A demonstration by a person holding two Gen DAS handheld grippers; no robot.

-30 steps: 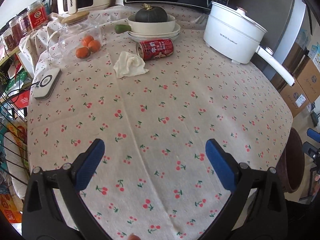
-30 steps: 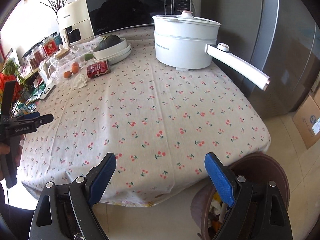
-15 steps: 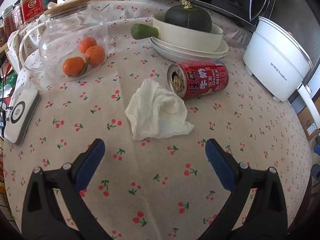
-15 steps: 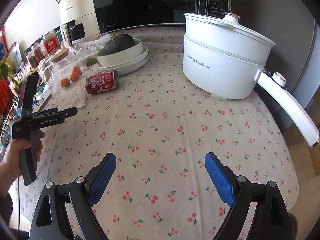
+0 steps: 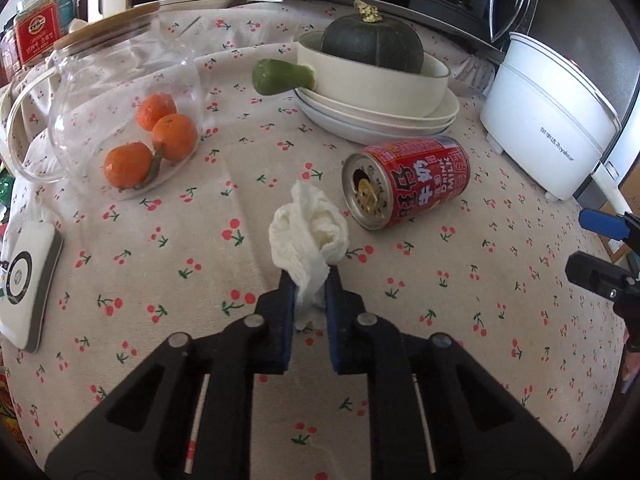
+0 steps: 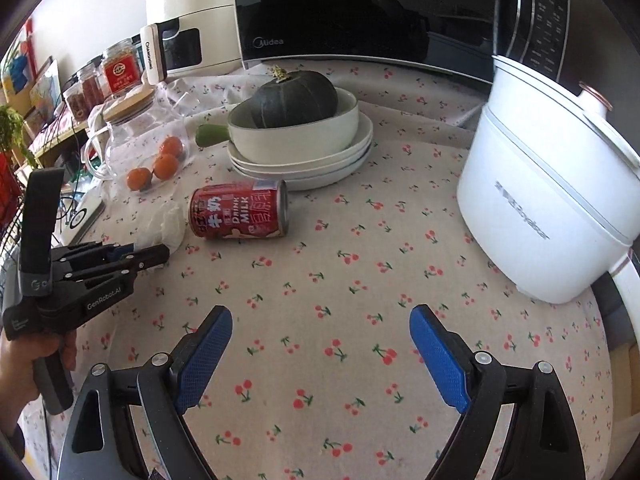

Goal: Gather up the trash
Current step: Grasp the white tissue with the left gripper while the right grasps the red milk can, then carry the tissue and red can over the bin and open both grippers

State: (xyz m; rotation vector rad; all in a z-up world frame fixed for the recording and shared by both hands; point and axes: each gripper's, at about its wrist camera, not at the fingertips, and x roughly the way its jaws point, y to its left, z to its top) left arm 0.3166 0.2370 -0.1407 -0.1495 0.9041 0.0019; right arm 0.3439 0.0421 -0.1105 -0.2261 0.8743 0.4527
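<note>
**Left gripper clamped on the tissue, right gripper spread over bare cloth**

Left gripper has its blue pads pressed together on a crumpled white tissue; the lower tail of the paper is pinched between them and the bunched upper part stands above the fingertips, over the cherry-print tablecloth. Whether the tissue still touches the cloth cannot be told, since the fingers cover its underside. From the right wrist camera the tissue is only a pale blur, just beside the left gripper's tip.

Right gripper hangs with its fingers wide apart and nothing between them, above an open stretch of cloth. In the left wrist view only its tips enter at the right edge.

A red milk can lies on its side just right of the tissue, opened end toward the left camera, close to but apart from the stacked white plates. A bowl with a dark green squash sits on them. A glass jar holding three oranges stands to the left, and a white electric pot on the right, its handle cut off by the frame. The table's near edge is hidden under both grippers.
</note>
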